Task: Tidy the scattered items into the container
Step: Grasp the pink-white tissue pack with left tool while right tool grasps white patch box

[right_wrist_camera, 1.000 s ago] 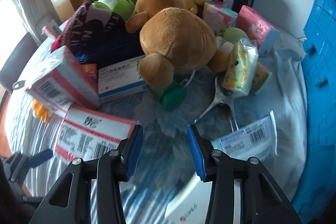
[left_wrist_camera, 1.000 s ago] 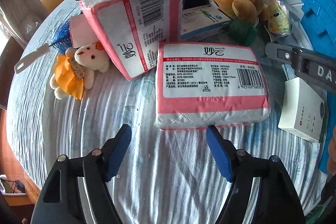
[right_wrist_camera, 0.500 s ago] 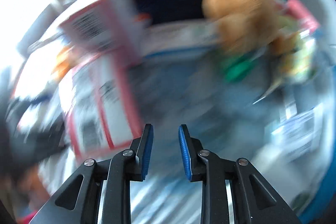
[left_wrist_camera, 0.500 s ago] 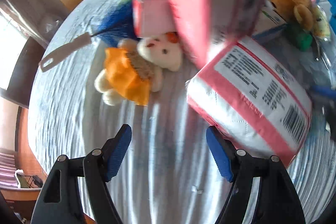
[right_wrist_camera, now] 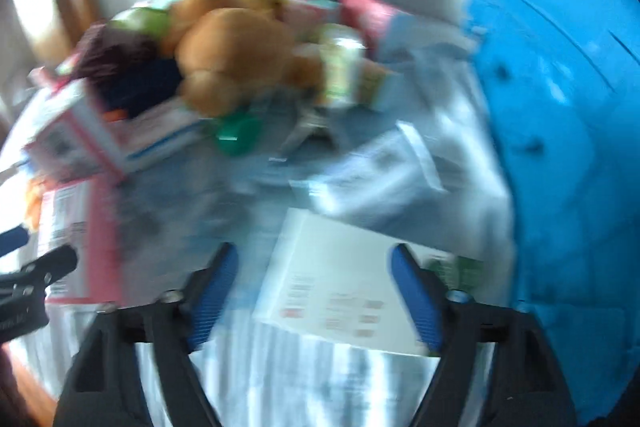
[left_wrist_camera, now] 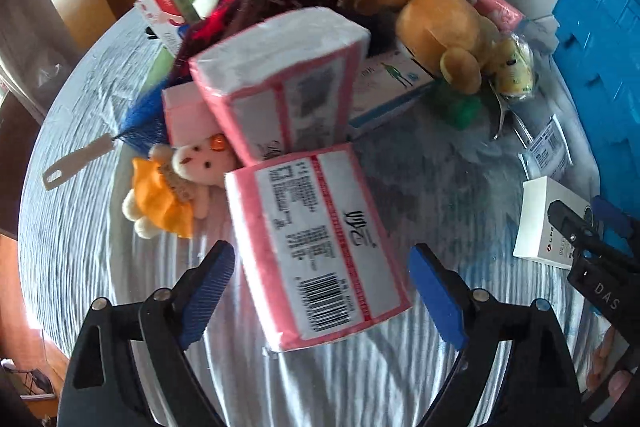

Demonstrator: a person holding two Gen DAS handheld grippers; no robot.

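A pink and white tissue pack [left_wrist_camera: 316, 251] lies lengthwise on the striped tablecloth between the jaws of my left gripper [left_wrist_camera: 320, 267]. Those jaws are opening and their blue pads stand clear of the pack's sides. At the right, a white box [left_wrist_camera: 540, 227] lies beside the blue container [left_wrist_camera: 600, 67], and my right gripper [left_wrist_camera: 580, 215] reaches over it. The right wrist view is blurred. There the white box [right_wrist_camera: 340, 279] lies between the opening jaws of the right gripper [right_wrist_camera: 314, 263], untouched, with the blue container [right_wrist_camera: 560, 107] close on the right.
A second tissue pack [left_wrist_camera: 280, 83] leans on a pile of plush toys, with a brown bear [left_wrist_camera: 440, 27] on top. A small doll in orange [left_wrist_camera: 172, 187], a white-handled brush [left_wrist_camera: 80, 163], a medicine box [left_wrist_camera: 392, 87] and a sachet [left_wrist_camera: 548, 147] lie around it.
The left view swung back over the flat tissue pack, which now lies lengthwise between wider jaws. The right jaws went from nearly shut to wide, and that view swung right over the white box.
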